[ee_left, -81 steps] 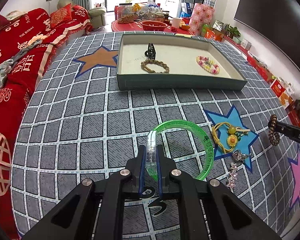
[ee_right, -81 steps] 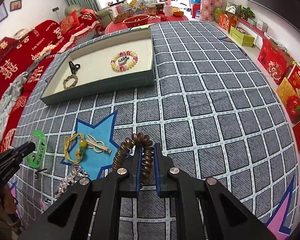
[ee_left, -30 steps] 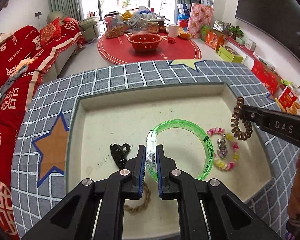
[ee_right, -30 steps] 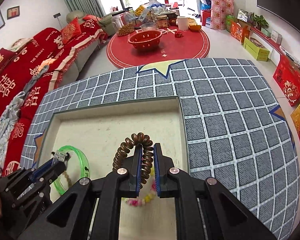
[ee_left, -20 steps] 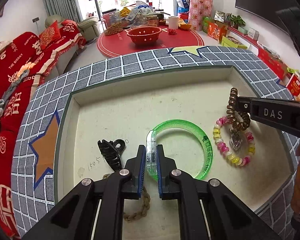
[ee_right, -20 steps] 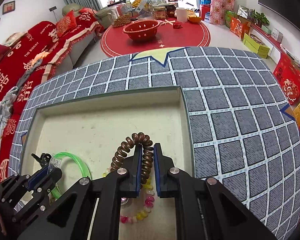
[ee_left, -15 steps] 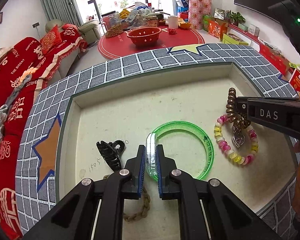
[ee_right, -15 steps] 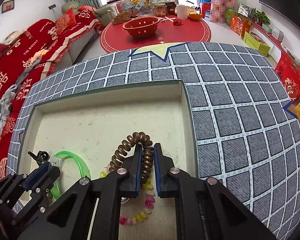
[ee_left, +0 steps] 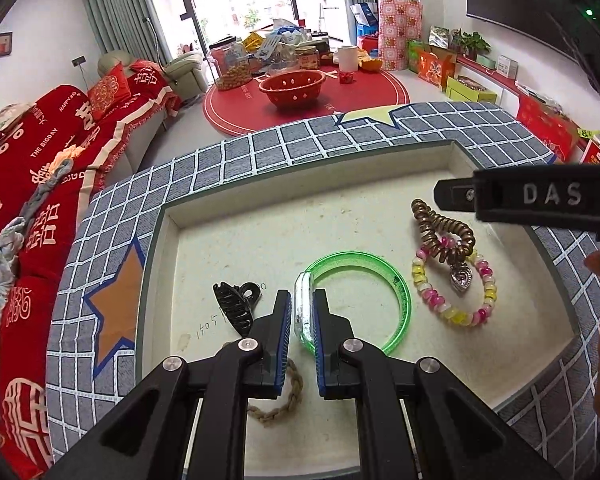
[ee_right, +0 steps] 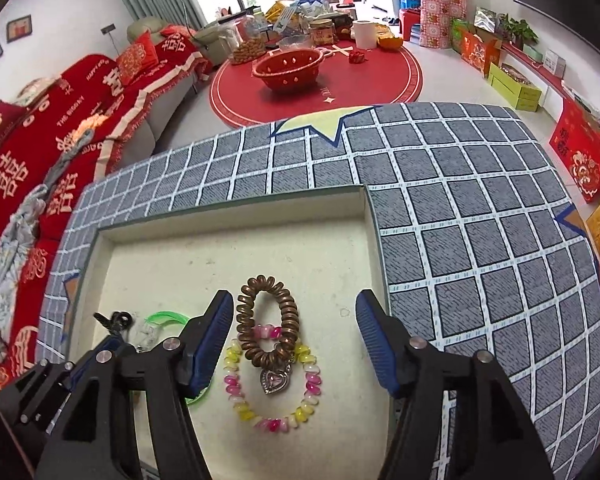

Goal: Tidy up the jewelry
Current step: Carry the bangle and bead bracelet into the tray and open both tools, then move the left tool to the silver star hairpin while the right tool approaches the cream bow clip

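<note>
The brown coil hair tie (ee_right: pixel 269 325), pinched in the right tongs (ee_right: pixel 296 332) a second ago, now lies loose in the tray (ee_right: pixel 374 248), its lower loop overlapping the top of the pink-and-yellow bead bracelet (ee_right: pixel 274 386). It sits at lower centre of the right wrist view, between the opening jaws and nearer the left pad, touching neither. In the left wrist view the left tongs (ee_left: pixel 303 318) at lower centre are clamped on the rim of the green bangle (ee_left: pixel 396 308), which hangs over the tray floor. A black claw clip (ee_left: pixel 234 306) lies just left of them, a braided cord bracelet (ee_left: pixel 278 404) beneath. The tray rests on the grey checked worktop (ee_right: pixel 460 240).
</note>
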